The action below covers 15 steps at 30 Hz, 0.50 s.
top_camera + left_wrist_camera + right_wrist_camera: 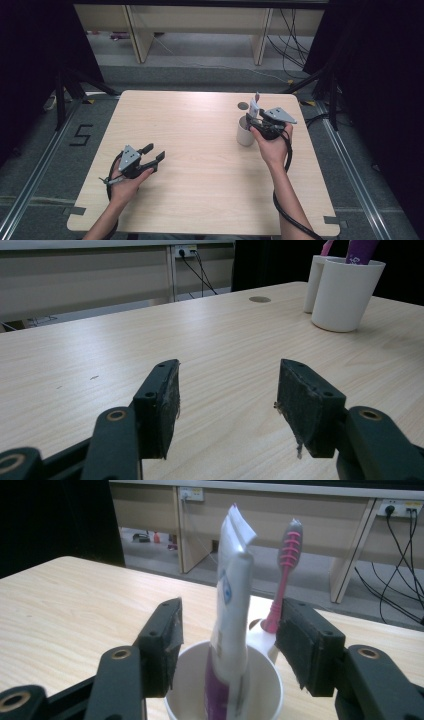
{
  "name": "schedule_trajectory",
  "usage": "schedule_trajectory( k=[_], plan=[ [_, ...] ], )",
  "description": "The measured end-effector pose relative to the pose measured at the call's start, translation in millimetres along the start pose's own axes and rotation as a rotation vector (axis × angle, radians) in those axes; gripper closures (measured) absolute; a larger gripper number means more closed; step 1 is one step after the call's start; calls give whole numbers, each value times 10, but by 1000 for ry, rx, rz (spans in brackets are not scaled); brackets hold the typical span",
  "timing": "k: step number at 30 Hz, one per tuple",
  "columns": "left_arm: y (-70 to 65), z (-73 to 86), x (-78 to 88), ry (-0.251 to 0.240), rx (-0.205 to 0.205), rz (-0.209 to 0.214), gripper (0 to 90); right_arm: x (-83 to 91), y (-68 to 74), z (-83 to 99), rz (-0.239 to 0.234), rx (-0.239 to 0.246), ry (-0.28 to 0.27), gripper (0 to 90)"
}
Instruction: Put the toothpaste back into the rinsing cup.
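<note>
Right gripper view: right gripper (227,635) jaws spread wide, clear of the toothpaste tube (231,605) standing in the white cup (260,690); the cup's base is cut off. A pink toothbrush (284,575) stands behind, its lower handle hidden. Left gripper (227,405) rests spread wide and empty on the table (100,365).

1. Tube (231,630): lower end hidden inside cup (260,680); print too blurred to read.
2. Cup bottom cut by the right gripper view's lower edge.
3. Toothbrush (285,575): handle base hidden behind the cup rim.
4. High view: right hand (272,145) hides part of the cups.
</note>
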<state>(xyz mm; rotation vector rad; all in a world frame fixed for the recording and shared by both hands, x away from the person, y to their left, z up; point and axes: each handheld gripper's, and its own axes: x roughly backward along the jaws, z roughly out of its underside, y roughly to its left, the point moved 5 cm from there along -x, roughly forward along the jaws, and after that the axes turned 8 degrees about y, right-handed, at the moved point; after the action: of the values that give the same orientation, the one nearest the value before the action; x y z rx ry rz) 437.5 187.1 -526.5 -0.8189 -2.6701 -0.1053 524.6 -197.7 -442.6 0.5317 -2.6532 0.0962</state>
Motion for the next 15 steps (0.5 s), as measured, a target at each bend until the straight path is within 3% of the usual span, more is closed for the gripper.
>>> schedule_trajectory(
  k=[9,10,11,14,15],
  plan=[
    [-5,2,-10,-8,0,6,421,131,-24,61,0,2,11,425],
    [-3,4,-3,0,1,1,421,142,-50,61,10,31,4,423],
    [-1,5,0,2,2,0,421,156,-22,71,0,-5,8,423],
    [3,5,1,3,0,-1,420,193,-22,77,-10,14,5,419],
    [5,5,1,2,0,-2,420,220,-12,84,-1,1,9,418]
  ],
)
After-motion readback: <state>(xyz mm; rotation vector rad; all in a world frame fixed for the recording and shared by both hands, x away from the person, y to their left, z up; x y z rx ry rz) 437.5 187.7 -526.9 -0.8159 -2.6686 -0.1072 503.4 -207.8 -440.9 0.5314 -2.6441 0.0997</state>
